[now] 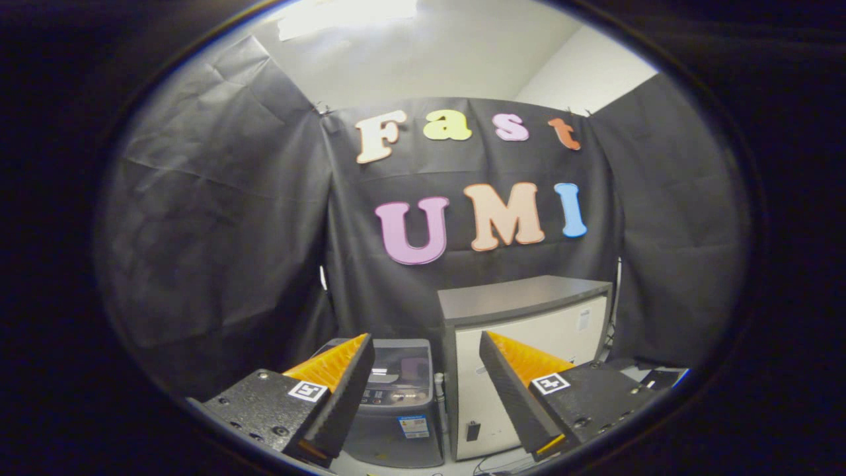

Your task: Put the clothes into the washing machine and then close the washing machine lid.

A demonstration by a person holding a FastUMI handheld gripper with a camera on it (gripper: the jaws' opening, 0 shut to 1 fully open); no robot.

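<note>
A small grey top-loading washing machine stands on the floor against the booth's black wall, well beyond my fingers and seen between them. Its tinted lid lies flat on top, with a control panel along the front edge and a sticker on the front face. My gripper is open, held high and some way back from the machine, with nothing between the fingers. The left finger overlaps the machine's left side. No clothes can be made out in this view.
A white cabinet with a grey top stands right beside the washing machine on its right, taller than it. Black cloth walls close the booth on the left, back and right. Cables lie on the floor by the cabinet's base.
</note>
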